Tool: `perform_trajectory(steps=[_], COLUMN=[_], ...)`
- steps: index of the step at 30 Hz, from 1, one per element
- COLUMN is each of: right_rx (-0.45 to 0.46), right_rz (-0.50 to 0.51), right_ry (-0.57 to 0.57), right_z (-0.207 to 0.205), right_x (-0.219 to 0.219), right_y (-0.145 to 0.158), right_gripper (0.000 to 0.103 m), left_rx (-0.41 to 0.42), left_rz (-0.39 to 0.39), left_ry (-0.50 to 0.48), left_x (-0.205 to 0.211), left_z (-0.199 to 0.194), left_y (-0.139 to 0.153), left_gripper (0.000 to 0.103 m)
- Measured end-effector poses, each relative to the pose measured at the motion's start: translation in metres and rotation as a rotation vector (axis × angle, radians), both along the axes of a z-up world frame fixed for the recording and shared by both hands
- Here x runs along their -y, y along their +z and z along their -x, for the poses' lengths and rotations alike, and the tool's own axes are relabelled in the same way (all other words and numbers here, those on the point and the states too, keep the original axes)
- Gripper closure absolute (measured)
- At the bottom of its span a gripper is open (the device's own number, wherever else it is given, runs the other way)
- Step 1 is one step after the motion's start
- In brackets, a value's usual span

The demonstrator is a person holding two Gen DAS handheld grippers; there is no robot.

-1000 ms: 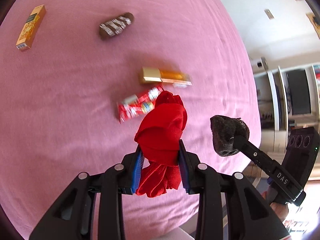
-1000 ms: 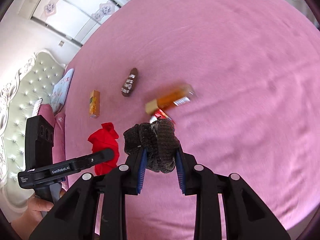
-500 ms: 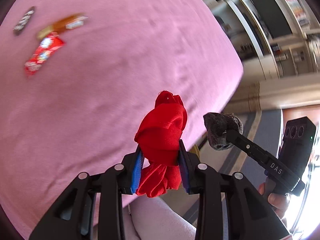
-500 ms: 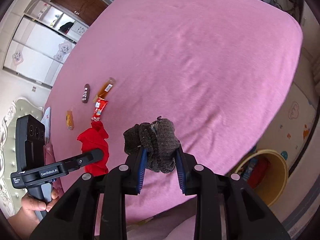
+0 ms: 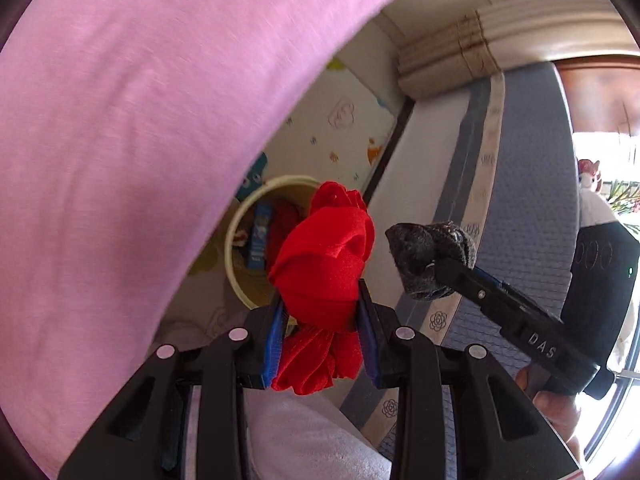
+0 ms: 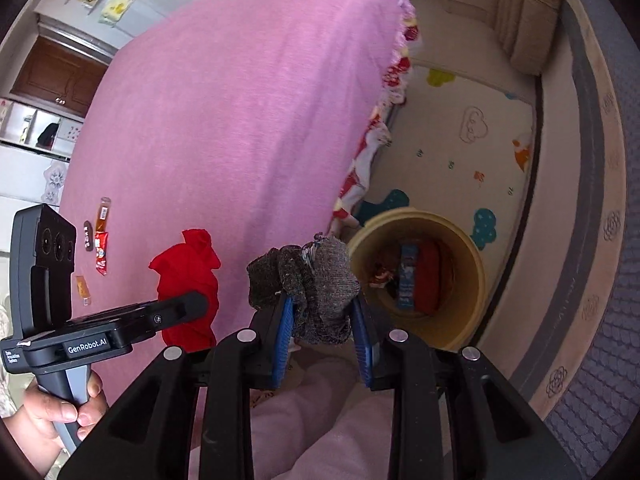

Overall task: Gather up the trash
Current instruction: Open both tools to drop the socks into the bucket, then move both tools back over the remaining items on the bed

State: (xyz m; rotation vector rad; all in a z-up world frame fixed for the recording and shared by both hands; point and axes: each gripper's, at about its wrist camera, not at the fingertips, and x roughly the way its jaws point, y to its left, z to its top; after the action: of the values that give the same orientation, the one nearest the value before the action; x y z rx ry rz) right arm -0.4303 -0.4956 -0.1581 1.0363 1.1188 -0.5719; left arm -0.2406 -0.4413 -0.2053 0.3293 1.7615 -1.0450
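Both my grippers carry balled socks near the yellow bin beside the bed.

My left gripper (image 5: 322, 312) is clamped on the red sock (image 5: 326, 264), which bulges above the blue pads (image 5: 274, 344) and hangs out below them; in its view the sock sits in front of the bin (image 5: 234, 240). My right gripper (image 6: 322, 312) is closed the same way on the grey sock (image 6: 316, 280), held just left of the bin (image 6: 460, 264) in its own view. The bin stands on the play mat (image 6: 460, 128) at the edge of the bed (image 6: 224, 120) and holds a blue packet (image 6: 407, 276) and something red. Four wrappers (image 6: 101, 252) lie far off on the pink cover, well apart from both socks.
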Motion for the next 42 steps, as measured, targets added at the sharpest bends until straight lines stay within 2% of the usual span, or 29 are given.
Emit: perform_trajectory(steps=[5, 7, 9, 10, 11, 14, 19, 31, 37, 42], right_rx=[-0.012, -0.03, -0.054, -0.057, -0.061, -0.062, -0.058, -0.037, -0.014, 0.015], right_rz=[-0.046, -0.056, -0.071, -0.071, -0.072, -0.089, -0.094, -0.063, -0.032, -0.013], right_ry=[-0.081, -0.097, -0.108, -0.114, -0.126, -0.159, -0.159, -0.087, -0.012, 0.069], right_z=[0.042, 0.049, 0.057, 0.061, 0.066, 0.084, 0.095, 0.062, 0.023, -0.023], right_x=[0.012, 0.014, 0.016, 0.017, 0.018, 0.02, 0.019, 0.024, 0.02, 0.01], right_y=[-0.025, -0.033, -0.042, -0.044, -0.047, -0.054, -0.055, -0.036, -0.014, 0.006], right_gripper=[0.074, 0.068, 0.06, 0.057, 0.056, 0.056, 0.056, 0.056, 0.056, 0.056], left_rx=[-0.024, -0.036, -0.041, -0.044, -0.048, -0.054, -0.039, -0.006, 0.02, 0.036], left_rz=[-0.045, -0.058, -0.088, -0.097, -0.097, -0.122, -0.144, -0.075, -0.022, 0.009], left_ry=[-0.07, -0.101, -0.124, -0.124, -0.123, -0.135, -0.153, -0.121, -0.096, -0.029], left_x=[0.03, 0.037, 0.047, 0.048, 0.05, 0.049, 0.05, 0.046, 0.034, 0.008], left_z=[0.039, 0.051, 0.061, 0.064, 0.066, 0.073, 0.08, 0.058, 0.038, 0.008], left_y=[-0.031, -0.04, -0.051, -0.055, -0.057, -0.068, -0.075, -0.042, -0.015, 0.005], left_gripper=[0.07, 0.067, 0.053, 0.04, 0.037, 0.034, 0.034, 0.034, 0.034, 0.034])
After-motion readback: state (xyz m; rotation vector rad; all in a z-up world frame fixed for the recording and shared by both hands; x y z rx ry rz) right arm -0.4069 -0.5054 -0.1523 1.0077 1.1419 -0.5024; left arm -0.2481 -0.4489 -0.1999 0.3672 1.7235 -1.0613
